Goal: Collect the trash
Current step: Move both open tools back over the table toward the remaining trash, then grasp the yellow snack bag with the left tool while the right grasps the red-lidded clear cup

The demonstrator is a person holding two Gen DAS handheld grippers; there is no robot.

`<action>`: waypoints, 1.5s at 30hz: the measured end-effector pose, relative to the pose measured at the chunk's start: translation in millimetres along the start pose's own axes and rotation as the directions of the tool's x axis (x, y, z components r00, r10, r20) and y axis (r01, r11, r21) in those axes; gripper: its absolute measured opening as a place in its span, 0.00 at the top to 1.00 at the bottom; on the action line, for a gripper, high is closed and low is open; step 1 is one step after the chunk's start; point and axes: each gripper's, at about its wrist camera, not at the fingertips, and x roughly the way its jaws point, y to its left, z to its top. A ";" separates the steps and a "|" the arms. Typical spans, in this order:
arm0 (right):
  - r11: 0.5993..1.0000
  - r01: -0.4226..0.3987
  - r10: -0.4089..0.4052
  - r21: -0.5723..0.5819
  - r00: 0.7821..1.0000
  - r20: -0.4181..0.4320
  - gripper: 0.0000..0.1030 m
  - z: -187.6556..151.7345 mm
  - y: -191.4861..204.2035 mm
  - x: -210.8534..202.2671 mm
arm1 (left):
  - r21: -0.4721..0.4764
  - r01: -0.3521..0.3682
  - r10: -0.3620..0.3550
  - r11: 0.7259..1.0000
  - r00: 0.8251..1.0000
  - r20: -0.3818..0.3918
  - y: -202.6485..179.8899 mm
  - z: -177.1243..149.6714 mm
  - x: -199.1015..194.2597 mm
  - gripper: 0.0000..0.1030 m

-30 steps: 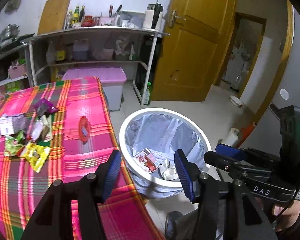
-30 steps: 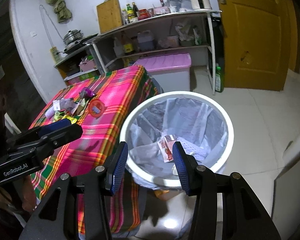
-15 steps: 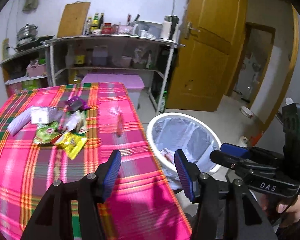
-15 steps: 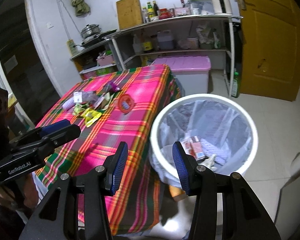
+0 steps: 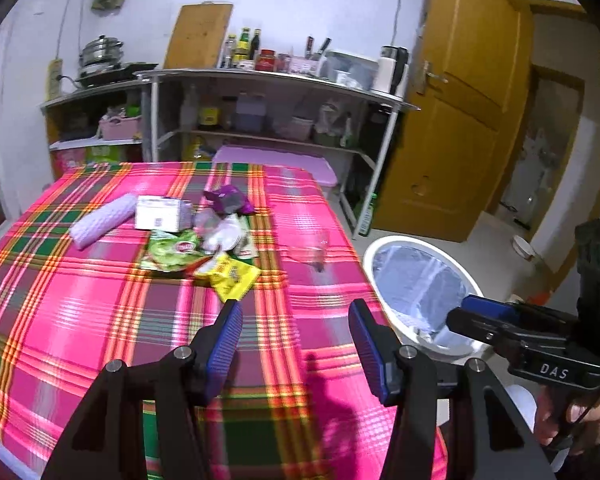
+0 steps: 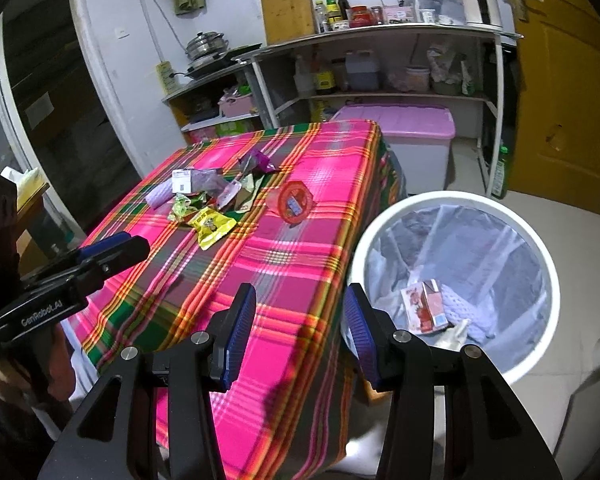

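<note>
From the left wrist view, the left tongs (image 5: 296, 336) are wide open with nothing between the blue pads, and they hang above the near part of the bench (image 5: 100, 320), which has a pink checked cloth. The trash lies in a heap in the middle of the bench: a yellow wrapper (image 5: 232, 276) nearest, a green wrapper (image 5: 172, 250) touching it, a white box (image 5: 160, 213) and a lilac roll (image 5: 102, 220) behind, and a purple wrapper (image 5: 228, 200) at the far side. A clear cup (image 5: 312, 246) lies apart, to the right of the heap, blurred. The white bin (image 5: 420, 292) stands on the floor just beside the bench. The right tongs (image 5: 476, 316) show at the right edge, in a hand (image 5: 568, 420).

From the right wrist view, the right tongs (image 6: 300, 328) are partly open and empty, over the bench edge next to the bin (image 6: 452, 280). In the bin lies a red and white carton (image 6: 424, 308). The heap (image 6: 208, 200) is well apart from these tongs, with a red lid (image 6: 294, 202) beside it.
</note>
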 end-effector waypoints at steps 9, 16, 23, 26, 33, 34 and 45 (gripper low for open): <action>0.999 -0.019 0.019 -0.028 1.000 -0.010 0.44 17.9 5.4 23.5 | -0.054 -0.051 0.050 0.997 0.999 -0.016 31.7 8.8 18.2 0.47; 0.998 -0.020 0.019 -0.055 1.000 -0.024 0.44 33.0 9.7 48.4 | -0.147 -0.039 0.025 0.988 0.995 -0.097 53.6 10.2 53.9 0.47; 0.997 -0.021 0.018 -0.079 0.999 -0.040 0.44 47.7 9.5 78.4 | -0.203 -0.044 0.016 0.978 0.991 -0.134 61.1 14.5 88.1 0.47; 0.996 -0.022 0.018 -0.084 0.999 -0.046 0.44 54.4 7.0 90.7 | -0.218 -0.061 0.029 0.974 0.989 -0.148 64.3 17.8 101.8 0.47; 0.996 -0.025 0.020 -0.088 0.998 -0.056 0.44 72.0 1.9 116.6 | -0.246 -0.076 0.035 0.966 0.985 -0.168 68.7 22.3 120.4 0.47; 0.995 -0.025 0.020 -0.092 0.998 -0.058 0.44 73.7 2.8 119.6 | -0.250 -0.078 0.035 0.965 0.985 -0.170 68.9 22.4 121.9 0.47; 0.993 -0.060 0.048 -0.100 0.992 -0.113 0.44 85.5 0.0 154.4 | -0.266 -0.093 0.050 0.960 0.985 -0.164 71.7 24.1 129.8 0.48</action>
